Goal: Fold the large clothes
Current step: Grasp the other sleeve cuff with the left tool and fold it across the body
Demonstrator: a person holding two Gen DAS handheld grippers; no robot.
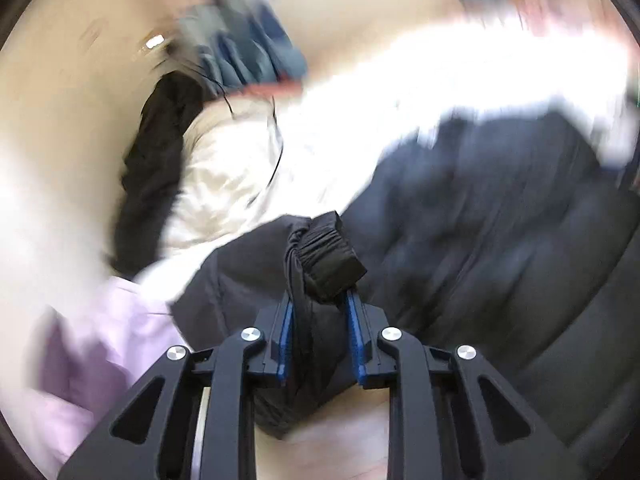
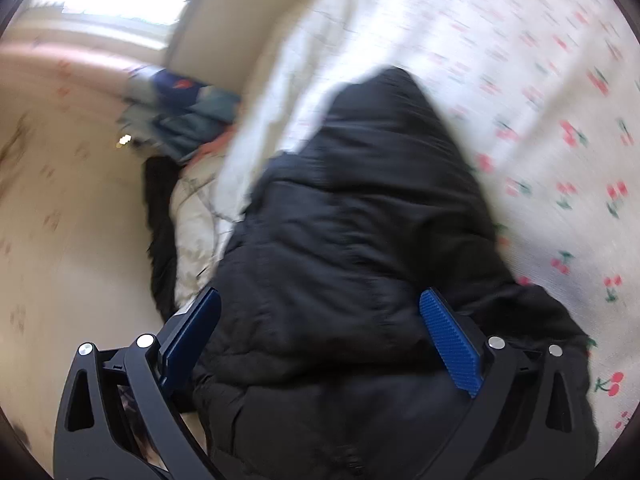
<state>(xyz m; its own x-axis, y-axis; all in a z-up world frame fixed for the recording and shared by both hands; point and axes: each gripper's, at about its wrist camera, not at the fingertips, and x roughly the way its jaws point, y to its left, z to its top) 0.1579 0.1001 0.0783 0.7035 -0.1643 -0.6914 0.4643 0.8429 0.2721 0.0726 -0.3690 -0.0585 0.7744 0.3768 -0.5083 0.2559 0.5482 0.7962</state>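
A black puffer jacket [image 1: 500,216] lies on a white bedsheet printed with red cherries [image 2: 560,128]. In the left wrist view my left gripper [image 1: 320,300] is shut on the jacket's sleeve, with the elastic cuff [image 1: 332,256] sticking out past the blue pads. In the right wrist view the jacket [image 2: 352,232] fills the middle. My right gripper [image 2: 320,300] is open, its blue pads [image 2: 448,340] wide apart over the jacket's body, holding nothing. Both views are blurred by motion.
A cream garment [image 1: 224,176] with a black garment [image 1: 156,160] beside it lies left of the jacket. A pile of blue and grey clothes [image 1: 244,48] sits farther back. A lilac cloth [image 1: 100,344] lies at the lower left. A beige wall [image 2: 60,200] is at the left.
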